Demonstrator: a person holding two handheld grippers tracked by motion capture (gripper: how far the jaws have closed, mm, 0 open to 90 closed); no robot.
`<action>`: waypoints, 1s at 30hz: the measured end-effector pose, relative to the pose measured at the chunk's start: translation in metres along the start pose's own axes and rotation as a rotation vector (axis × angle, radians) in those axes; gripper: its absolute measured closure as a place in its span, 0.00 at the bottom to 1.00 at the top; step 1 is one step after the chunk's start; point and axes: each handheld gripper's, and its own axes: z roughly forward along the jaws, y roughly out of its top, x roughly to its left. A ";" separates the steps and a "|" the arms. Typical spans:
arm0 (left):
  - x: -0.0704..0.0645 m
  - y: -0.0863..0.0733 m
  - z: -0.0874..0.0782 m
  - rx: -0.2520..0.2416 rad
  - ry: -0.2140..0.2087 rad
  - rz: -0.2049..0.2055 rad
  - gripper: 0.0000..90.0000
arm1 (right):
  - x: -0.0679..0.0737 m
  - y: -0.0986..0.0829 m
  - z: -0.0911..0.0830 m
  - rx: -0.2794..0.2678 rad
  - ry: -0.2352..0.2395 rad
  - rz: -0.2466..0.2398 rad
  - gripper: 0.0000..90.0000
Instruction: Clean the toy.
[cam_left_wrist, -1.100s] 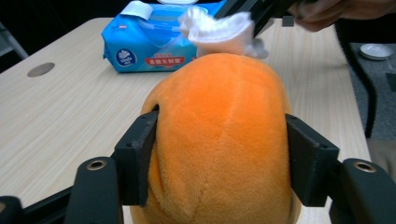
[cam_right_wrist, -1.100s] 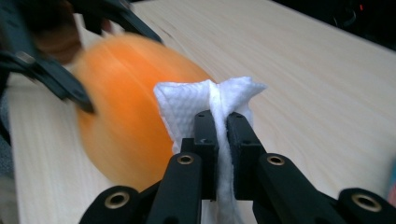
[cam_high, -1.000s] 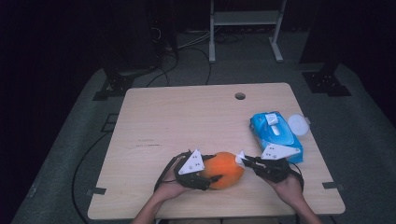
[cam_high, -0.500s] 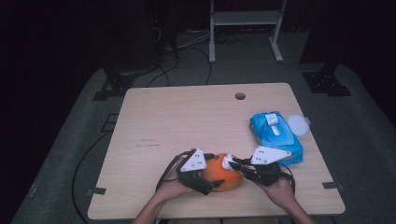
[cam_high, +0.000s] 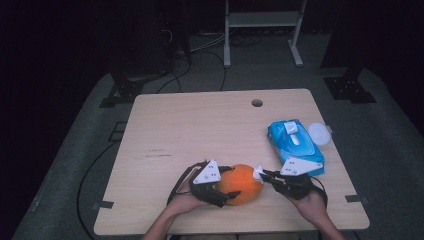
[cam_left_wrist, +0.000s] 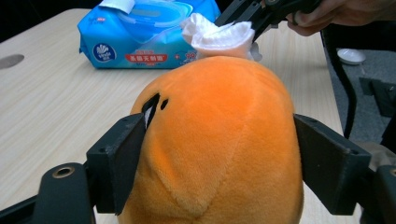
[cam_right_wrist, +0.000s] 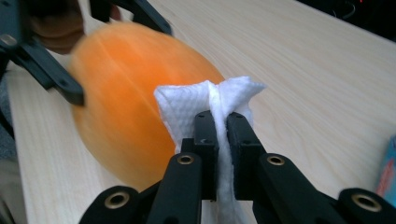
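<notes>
— So, what are the grippers doing?

— Left gripper (cam_high: 231, 186) is clamped around the orange plush toy (cam_high: 241, 183). Right gripper (cam_high: 264, 175) pinches a folded white wipe (cam_high: 258, 173), pressed against the toy, I think; that view's blurred.

— And the toy?

— On the table (cam_high: 200, 125), near its front edge, with the blue wipes pack (cam_high: 295, 145) just right of it.
</notes>
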 end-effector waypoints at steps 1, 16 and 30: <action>-0.001 0.000 0.001 0.000 0.000 0.004 0.24 | 0.004 0.004 0.001 -0.009 0.005 -0.013 0.92; 0.004 -0.002 0.000 0.026 -0.025 -0.048 0.16 | 0.024 0.026 0.010 -0.062 0.069 -0.073 0.92; -0.004 0.002 0.005 0.014 0.004 0.011 0.23 | 0.021 0.018 0.001 -0.057 0.062 -0.063 0.92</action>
